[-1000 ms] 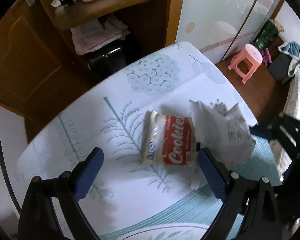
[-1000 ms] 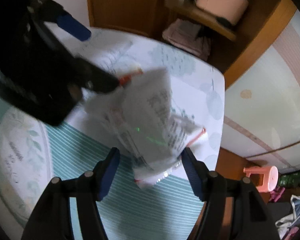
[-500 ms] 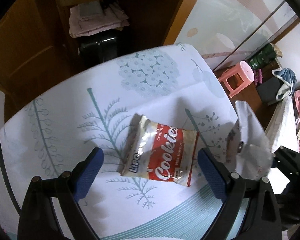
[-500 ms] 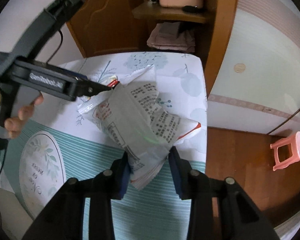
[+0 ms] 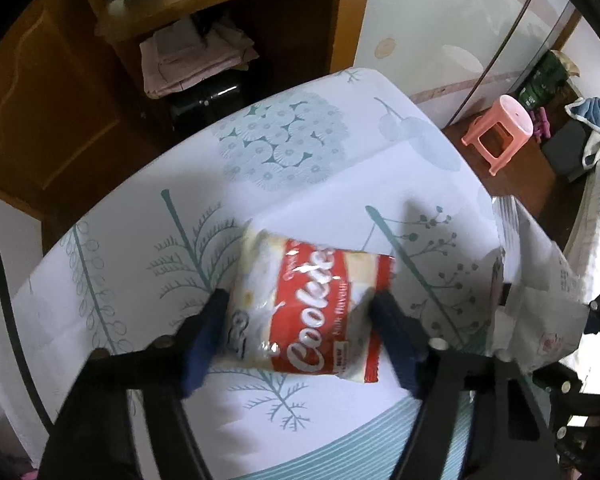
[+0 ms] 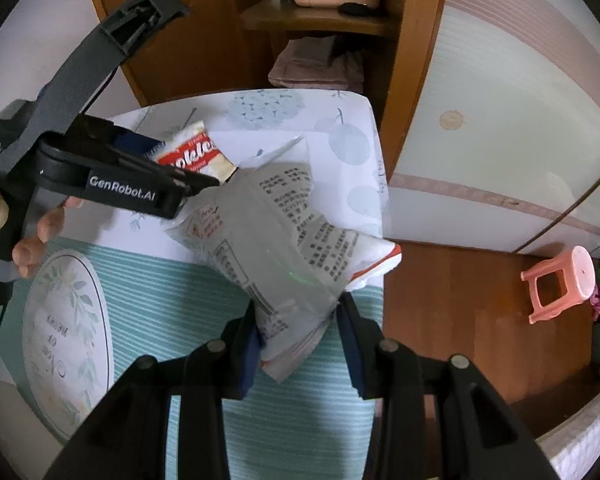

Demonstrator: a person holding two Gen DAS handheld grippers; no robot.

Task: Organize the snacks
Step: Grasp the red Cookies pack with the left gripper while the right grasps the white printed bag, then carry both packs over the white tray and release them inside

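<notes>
A red and white "Cookies" packet [image 5: 308,304] lies on the patterned tablecloth [image 5: 260,152]. My left gripper [image 5: 300,320] is shut on it, one pad on each side edge. The packet also shows in the right wrist view [image 6: 196,156], with the left gripper [image 6: 172,172] around it. My right gripper [image 6: 298,332] is shut on a large translucent white snack bag [image 6: 276,240] printed with black text, held above the table's right edge. That bag shows at the right in the left wrist view [image 5: 540,300].
A round leaf-printed mat [image 6: 60,340] lies on the striped teal part of the cloth. A wooden shelf unit [image 5: 204,20] with folded cloths stands behind the table. A pink stool [image 5: 500,132] is on the wooden floor to the right.
My left gripper has come down and closed on the cookie packet. My right gripper stays closed on the white bag, held to the right of the packet.
</notes>
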